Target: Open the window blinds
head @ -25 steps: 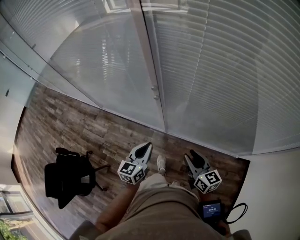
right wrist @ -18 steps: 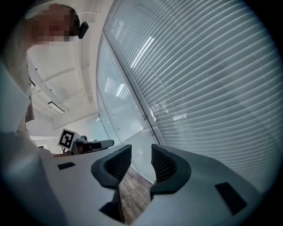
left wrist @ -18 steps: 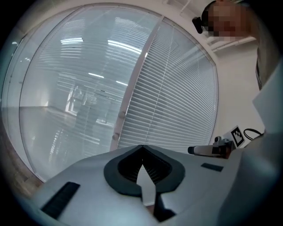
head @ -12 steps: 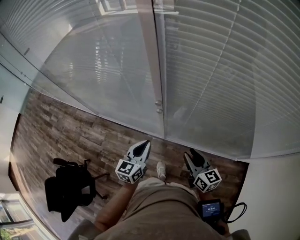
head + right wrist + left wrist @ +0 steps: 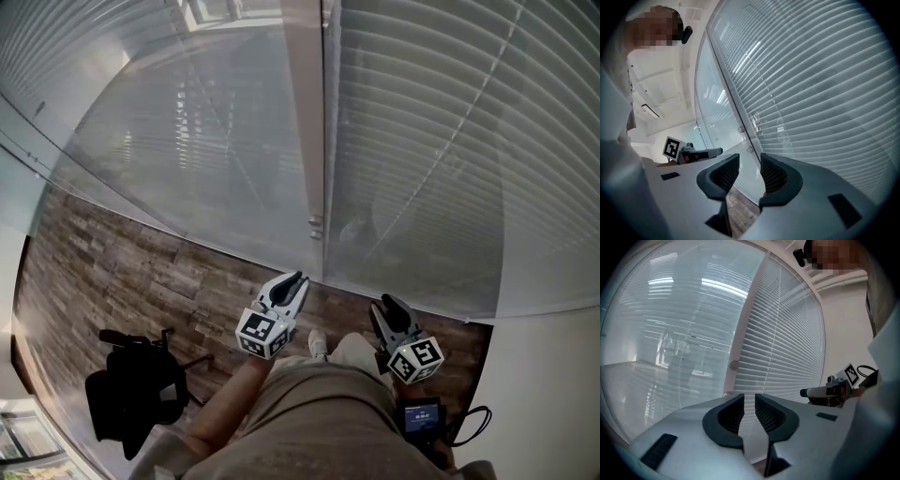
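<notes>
Probably both should be rising toward the closed blinds [image 5: 441,141] ahead of them, as the left gripper [image 5: 298,279] is just opening slightly on nothing and the right gripper [image 5: 385,302] is hanging parted, empty.

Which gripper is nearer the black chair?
The left gripper: the chair stands on its side of the floor; the right gripper is by the white wall. Left jaws have just been opening, nothing between them.
</notes>
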Demonstrator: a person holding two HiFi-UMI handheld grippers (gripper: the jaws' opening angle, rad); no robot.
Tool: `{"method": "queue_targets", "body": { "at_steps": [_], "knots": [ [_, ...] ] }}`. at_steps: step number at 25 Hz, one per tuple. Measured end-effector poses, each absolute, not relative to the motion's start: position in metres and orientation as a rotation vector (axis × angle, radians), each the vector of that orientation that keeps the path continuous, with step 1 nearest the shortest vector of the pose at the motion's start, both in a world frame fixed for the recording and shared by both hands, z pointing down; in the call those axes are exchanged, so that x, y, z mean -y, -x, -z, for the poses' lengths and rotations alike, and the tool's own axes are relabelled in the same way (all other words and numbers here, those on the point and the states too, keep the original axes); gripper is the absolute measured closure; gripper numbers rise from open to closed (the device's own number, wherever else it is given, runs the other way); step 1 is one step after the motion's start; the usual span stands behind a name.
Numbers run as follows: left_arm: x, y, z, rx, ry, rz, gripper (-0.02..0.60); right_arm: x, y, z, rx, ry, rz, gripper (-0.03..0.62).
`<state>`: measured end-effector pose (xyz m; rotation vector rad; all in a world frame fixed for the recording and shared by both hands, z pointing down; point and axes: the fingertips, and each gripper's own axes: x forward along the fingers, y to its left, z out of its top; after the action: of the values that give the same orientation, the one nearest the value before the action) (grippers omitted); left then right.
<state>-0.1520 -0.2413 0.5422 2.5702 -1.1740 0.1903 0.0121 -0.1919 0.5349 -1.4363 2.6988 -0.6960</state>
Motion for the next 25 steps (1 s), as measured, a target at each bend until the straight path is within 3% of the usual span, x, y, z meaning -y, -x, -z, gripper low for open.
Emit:
{"method": "queue_targets", "body": {
  "at_steps": [7,25],
  "knots": [
    [0.281,0.130,-0.568,1.199,-2.497,-0.291,0.416,0.209,-0.024,-0.536,-2.714,1.400,0.696,0.468],
    [0.342,0.125,-0.641,1.465,-2.280,-0.459,0.408,0.250,-0.041,-0.528,-2.841,1.218,0.679,0.468]
  ]
}}
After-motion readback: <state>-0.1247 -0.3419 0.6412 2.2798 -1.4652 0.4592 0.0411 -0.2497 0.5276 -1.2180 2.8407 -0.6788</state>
